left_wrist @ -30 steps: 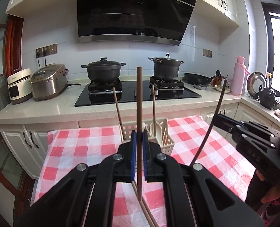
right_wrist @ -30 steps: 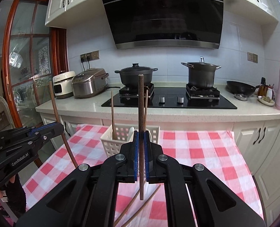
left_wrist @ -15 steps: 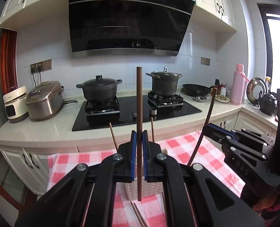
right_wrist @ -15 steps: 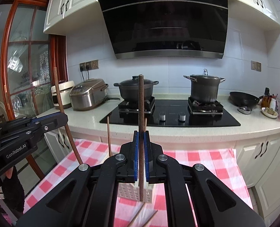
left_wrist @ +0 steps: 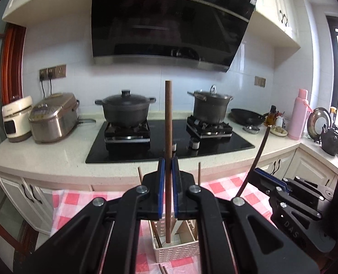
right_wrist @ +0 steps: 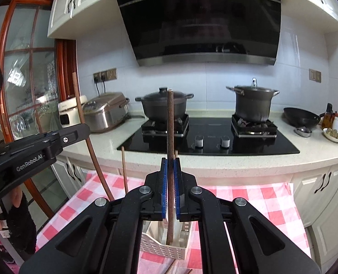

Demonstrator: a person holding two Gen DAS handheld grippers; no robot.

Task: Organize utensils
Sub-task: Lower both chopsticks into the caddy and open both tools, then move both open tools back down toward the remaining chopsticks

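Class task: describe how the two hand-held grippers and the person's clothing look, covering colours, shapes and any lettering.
Each hand-held gripper is matte black, with angular linkage arms, silver round bolts and blue pads lining its fingers. The left hand-held gripper shows "GenRobot.AI" in white lettering in the right wrist view; the right hand-held gripper shows "DAS" embossed in the left wrist view. A black fuzzy sleeve appears beside the left one.
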